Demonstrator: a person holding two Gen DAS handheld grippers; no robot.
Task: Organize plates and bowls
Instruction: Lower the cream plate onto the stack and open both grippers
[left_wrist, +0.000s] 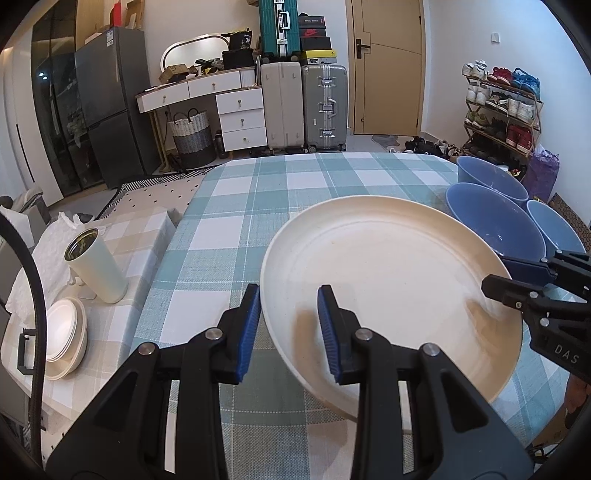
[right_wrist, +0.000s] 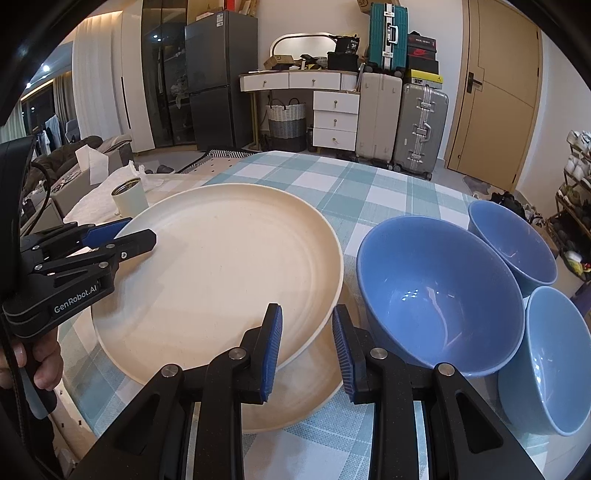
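Note:
A large cream plate (left_wrist: 388, 280) (right_wrist: 221, 280) hangs just above the checked tablecloth (left_wrist: 295, 192), held at both sides. My left gripper (left_wrist: 290, 325) (right_wrist: 142, 229) is shut on its left rim. On the opposite rim my right gripper (right_wrist: 306, 347) (left_wrist: 498, 275) is shut as well, one blue pad over the plate and one under it. A second cream plate (right_wrist: 295, 406) lies flat on the cloth directly beneath. Three blue bowls stand to the right: a big one (right_wrist: 436, 295) (left_wrist: 491, 225) close to the plate, one behind it (right_wrist: 513, 243) and one nearer (right_wrist: 554, 362).
On a lower side table with a beige checked cloth at the left stand a cream tumbler (left_wrist: 98, 266), a stack of small white dishes (left_wrist: 66, 332) and crumpled tissue (left_wrist: 51, 240). A hand (right_wrist: 44, 362) holds the left gripper. Suitcases, drawers and a fridge stand beyond the table's far edge.

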